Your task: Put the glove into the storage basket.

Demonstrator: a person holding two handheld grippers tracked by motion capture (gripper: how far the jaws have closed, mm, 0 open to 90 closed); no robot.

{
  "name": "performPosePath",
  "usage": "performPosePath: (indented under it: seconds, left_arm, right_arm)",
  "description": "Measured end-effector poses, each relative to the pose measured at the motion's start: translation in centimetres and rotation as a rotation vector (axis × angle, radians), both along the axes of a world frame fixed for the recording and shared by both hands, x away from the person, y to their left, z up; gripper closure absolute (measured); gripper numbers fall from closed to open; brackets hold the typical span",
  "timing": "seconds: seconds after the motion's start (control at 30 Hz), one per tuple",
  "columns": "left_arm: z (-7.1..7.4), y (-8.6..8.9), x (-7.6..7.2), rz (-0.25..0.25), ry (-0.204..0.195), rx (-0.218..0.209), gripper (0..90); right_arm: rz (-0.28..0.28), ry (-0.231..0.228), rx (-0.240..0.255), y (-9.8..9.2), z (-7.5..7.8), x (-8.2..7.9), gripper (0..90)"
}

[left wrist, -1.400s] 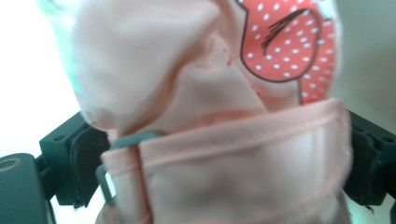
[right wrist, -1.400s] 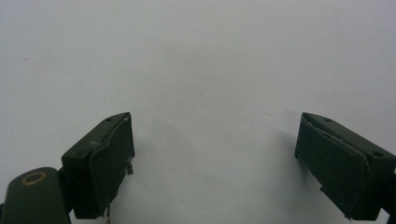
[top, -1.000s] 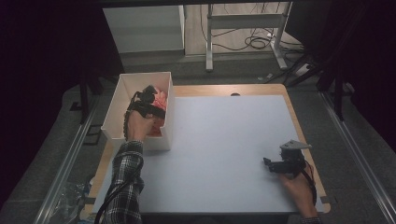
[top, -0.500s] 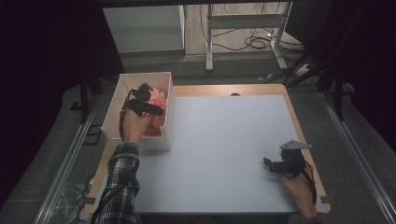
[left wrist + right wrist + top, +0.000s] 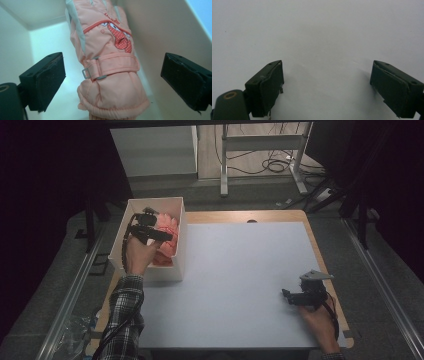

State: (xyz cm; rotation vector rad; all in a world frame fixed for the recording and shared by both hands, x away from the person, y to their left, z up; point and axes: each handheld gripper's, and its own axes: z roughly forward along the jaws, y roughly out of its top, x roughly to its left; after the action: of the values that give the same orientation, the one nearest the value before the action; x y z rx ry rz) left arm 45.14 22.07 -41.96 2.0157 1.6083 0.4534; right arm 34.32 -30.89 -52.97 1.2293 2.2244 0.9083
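A peach-pink winter glove [image 5: 107, 62] with a wrist strap and a red dotted figure lies in a white box [image 5: 150, 272] at the table's left edge; the glove [image 5: 169, 247] rests against the box's right wall. My left gripper [image 5: 166, 236] hovers over it, held in a hand with a plaid sleeve. Its jaws have just opened a little further and stand wide. The glove shows between the left gripper's [image 5: 112, 80] pads, and neither pad touches it. My right gripper [image 5: 287, 295] rests low on the white table top [image 5: 240, 270] at the near right, and the right gripper [image 5: 327, 87] is open with nothing between its jaws.
The box's walls close in around the left gripper. The white table top has a wooden rim [image 5: 320, 250]. Beyond the far edge stand a table frame with cables [image 5: 270, 160] and a white cabinet [image 5: 155, 150] on the floor.
The left hand has lifted a little inside the box and shifted slightly left. The right hand and its gripper have stayed put.
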Motion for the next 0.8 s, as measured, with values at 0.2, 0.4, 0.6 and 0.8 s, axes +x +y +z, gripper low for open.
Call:
performPosePath:
  seconds: [0.2,0.4,0.6,0.8]
  left_arm:
    - [0.7,-0.2,-0.8,-0.022,-0.027,-0.019,4.9]
    - [1.2,-0.4,-1.7,-0.049,-0.047,-0.045,4.0]
    - [1.9,-1.1,-2.9,-0.087,-0.083,-0.061,3.8]
    - [2.6,-2.3,-4.0,-0.146,-0.12,-0.087,3.5]
  right_arm:
    - [0.0,-0.004,-0.003,0.0,0.0,0.0,12.0]
    - [-0.001,-0.004,-0.002,0.0,0.0,0.0,12.0]
    - [-0.001,-0.005,-0.002,0.0,0.0,0.0,12.0]
    - [0.0,-0.005,-0.003,0.0,0.0,0.0,12.0]
